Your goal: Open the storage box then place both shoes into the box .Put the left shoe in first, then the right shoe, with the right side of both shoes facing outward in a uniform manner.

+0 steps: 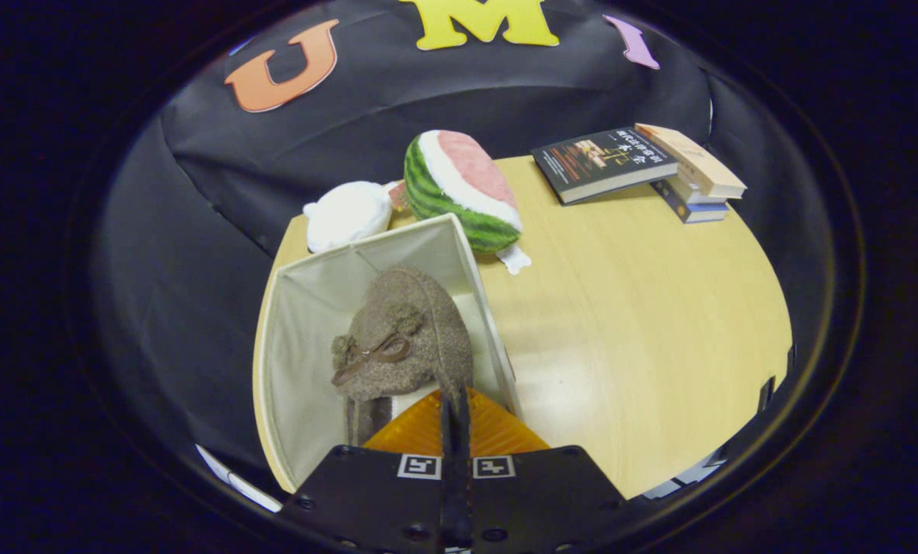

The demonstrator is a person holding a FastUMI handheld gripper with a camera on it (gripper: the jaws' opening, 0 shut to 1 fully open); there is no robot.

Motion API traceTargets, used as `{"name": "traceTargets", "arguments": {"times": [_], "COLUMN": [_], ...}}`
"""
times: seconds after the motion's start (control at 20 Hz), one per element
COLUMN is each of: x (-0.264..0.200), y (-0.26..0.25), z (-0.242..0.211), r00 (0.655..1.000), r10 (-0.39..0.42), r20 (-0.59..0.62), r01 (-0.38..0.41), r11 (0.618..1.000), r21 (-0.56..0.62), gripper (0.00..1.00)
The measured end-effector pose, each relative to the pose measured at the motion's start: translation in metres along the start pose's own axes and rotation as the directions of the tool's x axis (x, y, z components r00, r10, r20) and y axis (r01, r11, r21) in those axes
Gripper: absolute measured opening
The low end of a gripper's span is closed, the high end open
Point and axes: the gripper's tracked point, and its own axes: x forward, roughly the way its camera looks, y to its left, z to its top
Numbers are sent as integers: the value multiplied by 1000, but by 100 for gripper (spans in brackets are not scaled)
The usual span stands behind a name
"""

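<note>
Brown and fuzzy, a bow-trimmed shoe (405, 338) is held by its edge in the closed hand-held gripper (454, 412) over the open fabric storage box (305, 308) on the desk (643, 323), apparently for lowering inside.

The scene is lit evenly from above, and moderate brightness is seen across the worktop (643, 308). A pale sheen is laid on the wood right of the box (305, 323), toward the lower middle. Soft shadow is cast under the books (635, 165) at upper right. Strong fisheye bending is seen at the edges, where straight lines are curved. The tongs (455, 431), pressed together at bottom centre, are rendered slightly soft.
</note>
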Motion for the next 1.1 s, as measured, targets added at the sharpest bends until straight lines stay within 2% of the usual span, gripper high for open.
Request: {"name": "traceTargets", "arguments": {"times": [0.25,0.4,0.5,0.55,0.6,0.8,0.85,0.9,1.1], "x": [11,8,4,2,-2,-30,-41,-53,-107], "y": [2,9,12,13,15,20,20,17,-6], "z": [0,8,13,15,17,28,30,39,69], "r00": [1000,999,999,998,997,990,986,980,943], "r10": [-17,-10,-5,6,21,76,78,86,88], "r20": [-9,30,51,59,69,120,146,181,320], "r01": [17,11,8,-2,-17,-68,-68,-71,-50], "r11": [1000,999,999,999,998,995,995,993,991], "r21": [-4,-32,-49,-53,-58,-67,-78,-90,-125], "gripper": [0,14,17,22,35,74,79,89,94]}}
